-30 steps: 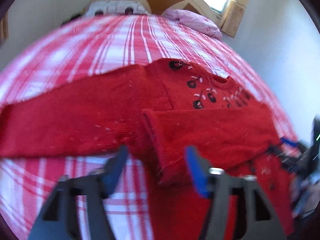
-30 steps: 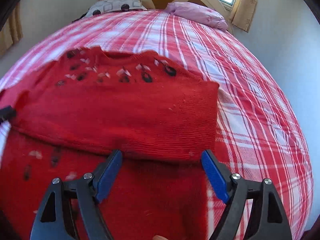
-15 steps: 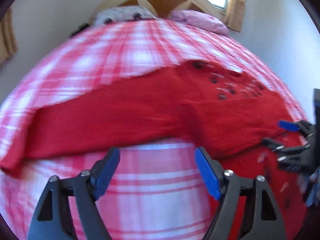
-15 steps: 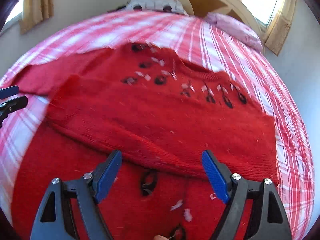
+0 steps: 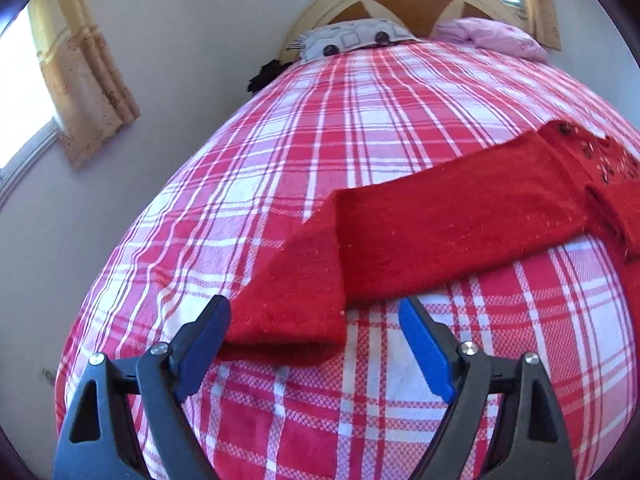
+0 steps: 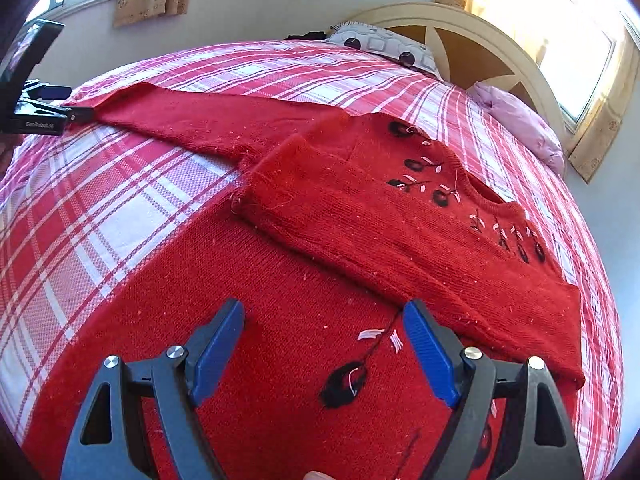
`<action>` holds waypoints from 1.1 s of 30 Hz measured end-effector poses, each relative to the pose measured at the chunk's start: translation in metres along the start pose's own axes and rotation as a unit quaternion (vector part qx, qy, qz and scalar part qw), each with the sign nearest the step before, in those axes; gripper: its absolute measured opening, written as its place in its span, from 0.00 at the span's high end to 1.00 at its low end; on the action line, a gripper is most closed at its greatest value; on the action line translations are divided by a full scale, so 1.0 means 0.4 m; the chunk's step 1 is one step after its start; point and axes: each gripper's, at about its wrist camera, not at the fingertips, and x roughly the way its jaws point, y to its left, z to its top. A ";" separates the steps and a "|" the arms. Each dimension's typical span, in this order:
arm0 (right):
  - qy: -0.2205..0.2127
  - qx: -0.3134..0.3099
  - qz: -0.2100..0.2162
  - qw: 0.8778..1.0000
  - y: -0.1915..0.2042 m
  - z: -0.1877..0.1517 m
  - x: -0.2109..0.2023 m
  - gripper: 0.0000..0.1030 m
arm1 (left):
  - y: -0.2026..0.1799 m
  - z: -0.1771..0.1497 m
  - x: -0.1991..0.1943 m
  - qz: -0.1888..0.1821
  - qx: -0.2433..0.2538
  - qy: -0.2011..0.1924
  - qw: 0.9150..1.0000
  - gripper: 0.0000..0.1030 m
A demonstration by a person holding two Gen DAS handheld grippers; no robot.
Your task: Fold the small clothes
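Note:
A red knitted sweater (image 6: 280, 264) with black flower stitching lies flat on the plaid bed. One sleeve (image 6: 400, 240) is folded across its chest. The other sleeve (image 5: 440, 220) stretches out sideways. Its cuff (image 5: 296, 312) lies just ahead of my left gripper (image 5: 314, 308), between the blue fingers, which stand wide apart and touch nothing. My right gripper (image 6: 324, 310) hovers open over the sweater's lower front with nothing in its grip. In the right wrist view the left gripper (image 6: 44, 108) shows at the far left, by the sleeve's end.
The red and white plaid bedspread (image 5: 360, 120) covers the bed. A patterned pillow (image 5: 348, 38) and a pink pillow (image 5: 496, 36) lie against the arched headboard (image 6: 460, 40). The wall and a curtained window (image 5: 24, 92) run close along the bed's left edge.
My left gripper has travelled left along the outstretched sleeve to its cuff, with its fingers spread wider. My right gripper has shifted from the folded sleeve's edge to over the sweater's lower front.

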 end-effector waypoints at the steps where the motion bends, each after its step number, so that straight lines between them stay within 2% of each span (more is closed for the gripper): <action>1: -0.001 0.002 0.001 1.000 0.002 -0.004 -0.005 0.20 | -0.002 0.000 0.009 0.002 0.006 0.002 1.000 0.14; 3: 0.003 0.013 0.007 1.000 -0.009 -0.008 -0.002 0.20 | -0.008 0.001 0.038 0.002 0.014 0.014 1.000 0.17; 5: 0.005 0.026 0.014 1.000 -0.016 -0.013 0.003 0.20 | 0.003 -0.007 0.060 0.004 0.011 0.030 0.999 0.28; 7: 0.007 0.037 0.020 0.999 -0.020 -0.021 0.008 0.19 | 0.031 -0.012 0.057 -0.012 -0.014 0.031 0.999 0.34; 9: 0.011 0.050 0.021 0.998 -0.024 -0.024 0.013 0.16 | 0.047 -0.014 0.057 -0.021 -0.027 0.037 0.999 0.55; 10: 0.013 0.055 0.021 0.998 -0.026 -0.025 0.017 0.14 | 0.055 -0.015 0.055 -0.027 -0.030 0.039 0.998 0.61; 12: 0.018 0.068 0.025 0.997 -0.032 -0.026 0.022 0.12 | 0.058 -0.018 0.055 -0.029 -0.027 0.044 0.998 0.88; 16: 0.025 0.098 0.039 0.994 -0.048 -0.033 0.032 0.09 | 0.086 -0.011 0.028 -0.053 -0.045 0.042 0.997 0.91; 20: 0.026 0.108 0.042 0.993 -0.050 -0.036 0.032 0.08 | 0.106 0.015 -0.004 -0.110 -0.091 0.046 0.989 0.92; 21: 0.025 0.107 0.042 0.993 -0.050 -0.035 0.031 0.08 | 0.110 0.025 -0.014 -0.134 -0.108 0.047 0.984 0.92; 24: 0.021 0.104 0.041 0.994 -0.049 -0.033 0.017 0.08 | 0.121 0.047 -0.032 -0.208 -0.168 0.051 0.962 0.92; 25: 0.021 0.101 0.040 0.994 -0.050 -0.032 0.009 0.08 | 0.125 0.055 -0.039 -0.248 -0.201 0.055 0.946 0.92; 26: 0.016 0.094 0.036 0.995 -0.049 -0.031 -0.008 0.08 | 0.124 0.062 -0.044 -0.275 -0.222 0.058 0.934 0.92; 28: -0.003 0.090 0.033 0.995 -0.055 -0.035 -0.040 0.08 | 0.110 0.078 -0.061 -0.306 -0.240 0.055 0.920 0.92; 33: -0.016 0.101 0.040 0.994 -0.091 -0.044 -0.098 0.08 | 0.012 0.141 -0.111 -0.362 -0.245 0.040 0.898 0.92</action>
